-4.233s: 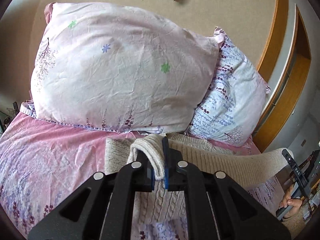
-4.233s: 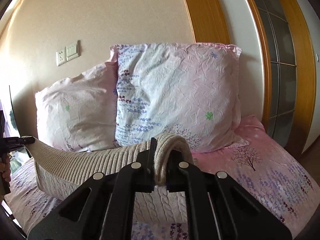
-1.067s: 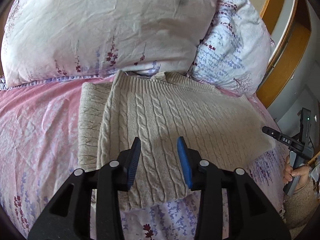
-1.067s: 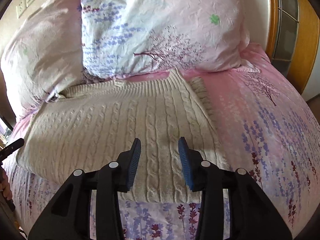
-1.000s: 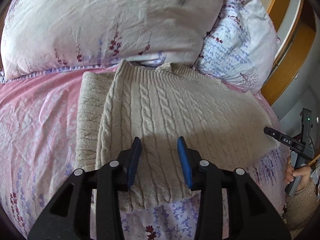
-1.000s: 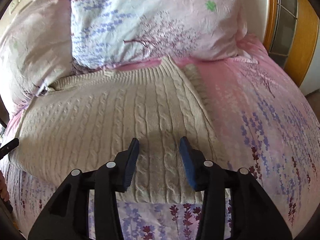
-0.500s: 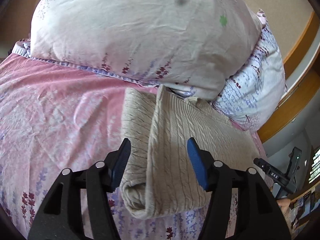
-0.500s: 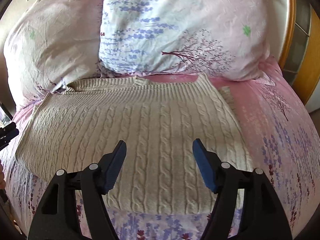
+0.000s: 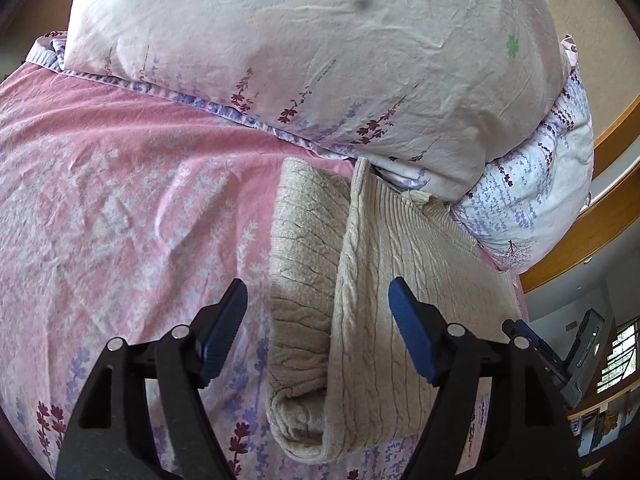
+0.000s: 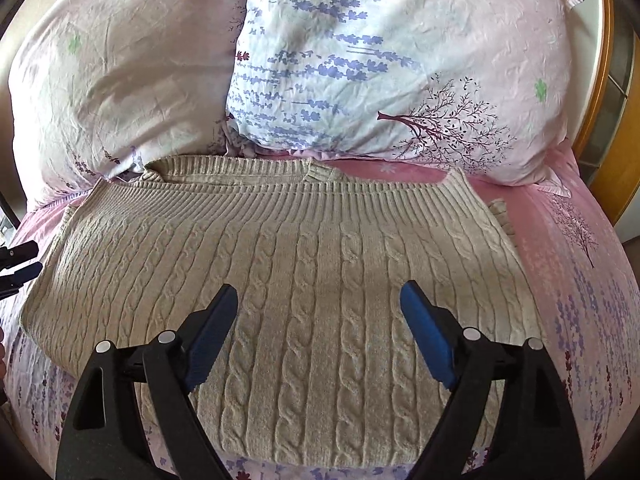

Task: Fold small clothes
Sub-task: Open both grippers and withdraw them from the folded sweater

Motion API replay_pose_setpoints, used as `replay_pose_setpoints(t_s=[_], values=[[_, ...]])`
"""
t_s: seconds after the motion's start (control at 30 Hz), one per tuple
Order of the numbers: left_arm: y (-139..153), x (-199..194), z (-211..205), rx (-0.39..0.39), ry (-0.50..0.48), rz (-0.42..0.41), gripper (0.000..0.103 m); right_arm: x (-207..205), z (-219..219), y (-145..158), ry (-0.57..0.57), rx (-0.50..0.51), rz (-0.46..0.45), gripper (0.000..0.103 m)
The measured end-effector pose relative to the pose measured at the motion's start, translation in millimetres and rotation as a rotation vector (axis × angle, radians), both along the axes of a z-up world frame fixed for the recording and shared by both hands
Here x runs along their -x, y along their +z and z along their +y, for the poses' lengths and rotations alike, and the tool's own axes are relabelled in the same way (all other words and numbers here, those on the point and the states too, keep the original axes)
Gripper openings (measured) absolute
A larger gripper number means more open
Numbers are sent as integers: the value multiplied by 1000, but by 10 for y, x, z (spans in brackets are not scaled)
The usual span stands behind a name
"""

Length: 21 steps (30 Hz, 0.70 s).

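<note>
A beige cable-knit sweater (image 10: 320, 264) lies folded in half on the pink floral bedsheet (image 10: 580, 264), its ribbed hem toward the pillows. In the left wrist view the sweater (image 9: 384, 280) shows its folded left end, with a folded sleeve layer (image 9: 304, 248) sticking out beside it. My left gripper (image 9: 320, 320) is open and empty, hovering over that left end. My right gripper (image 10: 320, 320) is open and empty above the sweater's near middle. The left gripper's tips (image 10: 16, 264) show at the far left edge of the right wrist view.
Two floral pillows (image 10: 400, 60) (image 10: 120, 72) lean against the wall just behind the sweater. The pink sheet (image 9: 120, 208) spreads to the left of it. A wooden frame (image 9: 600, 208) stands at the bed's right. The right gripper's body (image 9: 568, 360) shows at the right.
Both grippers let go of the sweater after folding it over and have opened wider. The left one has swung left toward the sweater's left end; the right one has drawn back slightly.
</note>
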<state>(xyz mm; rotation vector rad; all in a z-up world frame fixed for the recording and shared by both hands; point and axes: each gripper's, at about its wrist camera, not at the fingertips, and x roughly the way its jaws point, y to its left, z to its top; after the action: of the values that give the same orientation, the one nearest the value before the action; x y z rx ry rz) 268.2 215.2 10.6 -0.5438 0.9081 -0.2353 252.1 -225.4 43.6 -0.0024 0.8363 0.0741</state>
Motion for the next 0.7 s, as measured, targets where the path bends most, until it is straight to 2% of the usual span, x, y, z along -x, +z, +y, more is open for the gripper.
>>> replay_pose_setpoints(t_s=[0.27,0.4,0.5,0.6,0.7], values=[[-50,-157,-77,33,-12,15,79,-39,23,-115,-7,24,19,85],[-39,-221,-165,27,-21,14,79,-56,78,-196,-12,79,19,89],[-40,-255,-197,50,-20,15,79,-69,75,-198,-17,80,20,91],[-41,-269,-214,72,-13,20,75,-89,45,-198,-13,69,22,92],[-55,-268,-244,85,-14,32,64,-97,29,-203,-17,59,18,93]])
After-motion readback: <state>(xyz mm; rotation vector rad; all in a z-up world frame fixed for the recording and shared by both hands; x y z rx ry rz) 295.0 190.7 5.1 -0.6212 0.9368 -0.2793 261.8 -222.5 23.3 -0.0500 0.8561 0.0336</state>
